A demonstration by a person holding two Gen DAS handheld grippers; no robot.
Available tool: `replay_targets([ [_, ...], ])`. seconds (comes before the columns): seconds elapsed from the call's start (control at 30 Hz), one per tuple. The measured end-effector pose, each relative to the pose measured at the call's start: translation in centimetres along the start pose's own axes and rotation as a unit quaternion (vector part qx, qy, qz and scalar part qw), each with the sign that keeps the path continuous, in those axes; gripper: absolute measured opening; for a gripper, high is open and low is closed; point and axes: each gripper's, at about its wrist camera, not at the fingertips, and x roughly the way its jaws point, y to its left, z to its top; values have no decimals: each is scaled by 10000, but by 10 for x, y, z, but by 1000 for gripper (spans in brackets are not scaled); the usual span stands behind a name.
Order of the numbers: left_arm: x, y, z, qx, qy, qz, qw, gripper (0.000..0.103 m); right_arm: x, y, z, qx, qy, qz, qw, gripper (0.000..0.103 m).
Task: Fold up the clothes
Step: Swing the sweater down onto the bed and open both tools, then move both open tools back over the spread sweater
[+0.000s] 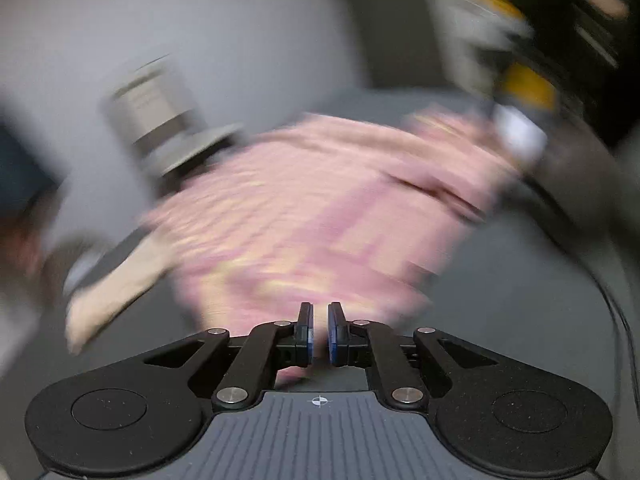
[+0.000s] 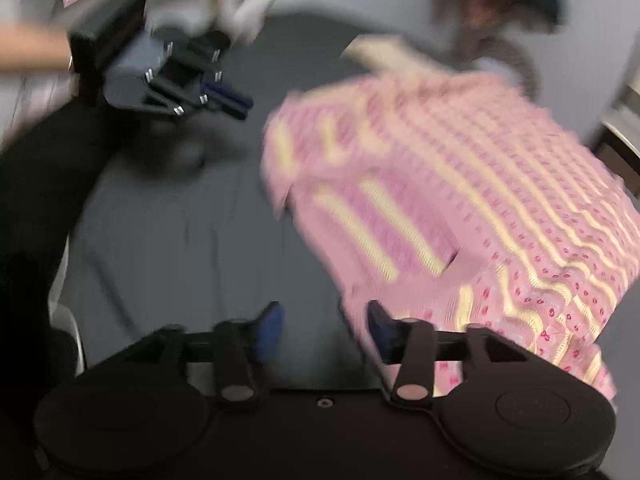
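Two grippers work over a dark grey table (image 2: 168,232), and both views are smeared with motion blur. The left gripper (image 1: 320,330) has its blue-padded fingers (image 1: 305,336) drawn nearly together, leaving only a thin slit; pink cloth shows in and under that slit, but whether the pads actually pinch it cannot be told. The right gripper (image 2: 324,332) stands wide open with nothing between its blue pads (image 2: 270,330); its right-hand finger sits just at the near edge of the garment.

The garment (image 2: 460,184) is a soft pink piece of clothing with wavy pale yellow stripes and small red marks, lying partly folded on the table, to the right in the right wrist view and straight ahead in the left wrist view. A cream-coloured piece of cloth (image 2: 384,54) pokes out at its far edge.

Left of the garment the tabletop is bare and open. A pale wall (image 1: 224,28) rises beyond the table. At the far right of the left wrist view is a blurred heap of mixed items (image 1: 516,40).
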Motion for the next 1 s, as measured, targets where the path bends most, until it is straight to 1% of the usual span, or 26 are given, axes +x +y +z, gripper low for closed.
replay_targets([
  [0.03, 6, 22, 4, -407, 31, 329, 9986, 47, -2, -4, 2, 284, -295, -5, 9992, 61],
  [0.07, 14, 45, 8, -745, 72, 750, 9944, 64, -6, -5, 4, 366, -463, -27, 9983, 61],
  [0.1, 25, 68, 13, -979, 44, 1282, 9869, 90, -10, -6, 6, 448, -631, -50, 9970, 61],
  [0.13, 36, 82, 12, -1058, -34, 1664, 9804, 95, -14, -7, 8, 520, -783, -77, 9955, 62],
  [0.17, 54, 101, 15, -1092, -105, 2042, 9728, 95, -18, -7, 12, 543, -856, -126, 9948, 64],
  [0.23, 89, 133, 25, -1183, 104, 2247, 9672, 95, -19, -8, 21, 544, -940, -147, 9940, 64],
  [0.27, 103, 146, 27, -1326, 134, 2277, 9646, 95, -17, -9, 25, 527, -958, -132, 9939, 65],
  [0.37, 154, 180, 34, -1748, 202, 2180, 9600, 94, -1, -6, 38, 456, -972, -144, 9941, 65],
  [0.4, 172, 190, 35, -1851, 316, 2222, 9567, 94, 0, -2, 40, 354, -976, -161, 9945, 65],
  [0.47, 206, 201, 28, -2078, 649, 2211, 9507, 80, 2, 10, 42, -4, -961, -207, 9952, 65],
  [0.5, 220, 205, 26, -2193, 850, 2188, 9470, 67, 4, 17, 43, -236, -942, -225, 9950, 65],
  [0.53, 235, 209, 22, -2376, 1049, 2164, 9411, 50, 7, 24, 43, -460, -896, -190, 9947, 65],
  [0.57, 249, 213, 17, -2556, 1235, 2137, 9348, 44, 10, 30, 44, -667, -845, -154, 9941, 65],
  [0.6, 250, 213, 15, -2702, 1121, 2093, 9331, 35, 13, 33, 45, -786, -762, -109, 9939, 65],
  [0.63, 250, 213, 13, -2848, 1008, 2047, 9310, 14, 17, 35, 45, -897, -674, -71, 9937, 65],
  [0.67, 251, 214, 11, -2989, 894, 2003, 9287, 2, 22, 36, 46, -964, -568, -73, 9937, 65],
  [0.7, 244, 214, 13, -3053, 779, 1989, 9280, 2, 24, 36, 46, -990, -506, -91, 9938, 65],
  [0.77, 224, 214, 12, -3098, 394, 1938, 9300, 1, 28, 36, 45, -1013, -423, -121, 9939, 65],
  [0.87, 181, 216, 12, -2891, 154, 1808, 9400, 1, 27, 41, 42, -1120, -431, -144, 9927, 65],
  [0.9, 169, 217, 12, -2765, 140, 1787, 9441, 1, 25, 44, 41, -1166, -471, -162, 9919, 65],
  [0.93, 153, 219, 14, -2662, 83, 1826, 9464, 1, 23, 46, 39, -1211, -515, -183, 9911, 65],
  [0.97, 131, 225, 17, -2652, -68, 1896, 9453, 1, 19, 48, 38, -1248, -579, -216, 9903, 65],
  [1.0, 106, 230, 22, -2762, -315, 1881, 9420, 1, 15, 50, 36, -1264, -625, -257, 9897, 65],
])
